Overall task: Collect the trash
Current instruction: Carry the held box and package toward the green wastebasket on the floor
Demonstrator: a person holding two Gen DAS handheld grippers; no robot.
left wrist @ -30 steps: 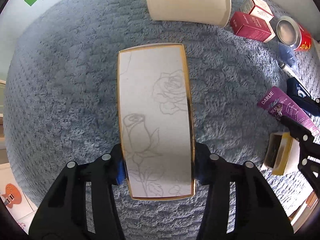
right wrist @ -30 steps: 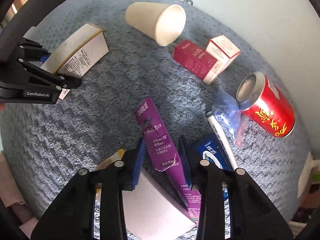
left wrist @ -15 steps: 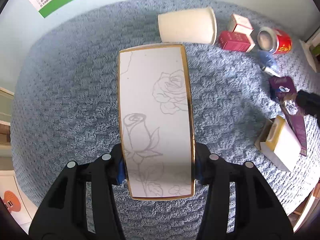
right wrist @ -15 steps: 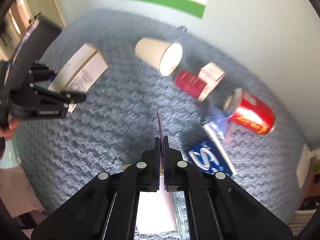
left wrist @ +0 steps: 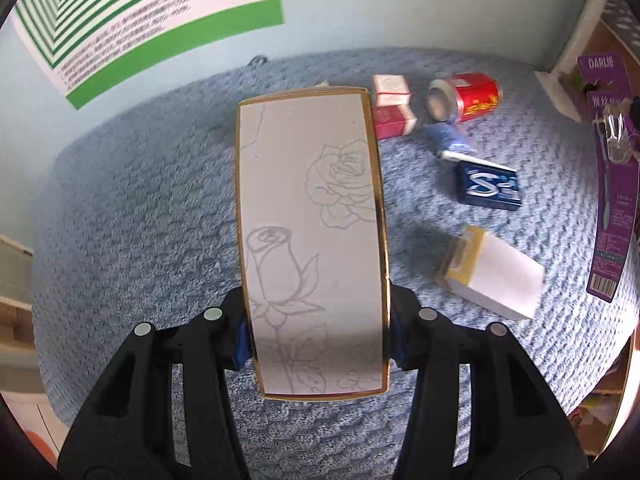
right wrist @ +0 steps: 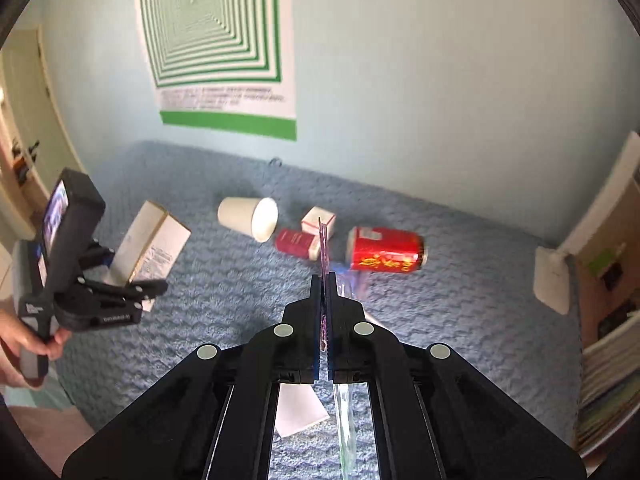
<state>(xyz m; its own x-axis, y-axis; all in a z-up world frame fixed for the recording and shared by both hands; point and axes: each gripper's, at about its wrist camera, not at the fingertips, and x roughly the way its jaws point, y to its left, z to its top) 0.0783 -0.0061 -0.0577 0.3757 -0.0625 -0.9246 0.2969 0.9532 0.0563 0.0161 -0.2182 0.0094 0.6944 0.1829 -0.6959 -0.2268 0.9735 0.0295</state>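
My left gripper [left wrist: 318, 328] is shut on a tall white rose-print box [left wrist: 312, 216] with gold edges, held above the blue carpet; it also shows in the right wrist view [right wrist: 150, 244]. My right gripper [right wrist: 325, 300] is shut on a flat purple Darlie package [right wrist: 323, 256], seen edge-on; it also hangs at the right of the left wrist view [left wrist: 610, 184]. On the carpet lie a red can [right wrist: 384, 250], a paper cup [right wrist: 250, 218], red and white small boxes [right wrist: 308, 236], a blue pack [left wrist: 490, 186] and a white and yellow box [left wrist: 492, 272].
A blue plastic scrap and a pen [left wrist: 448, 146] lie by the can. A pale blue wall with a green-striped poster [right wrist: 216, 40] stands behind the carpet. A white block [right wrist: 552, 280] and shelves with clutter [right wrist: 608, 320] are at the right.
Both grippers have risen well above the carpet with their loads. The right gripper closed on the purple package and lifted it off the carpet, turning it edge-on.
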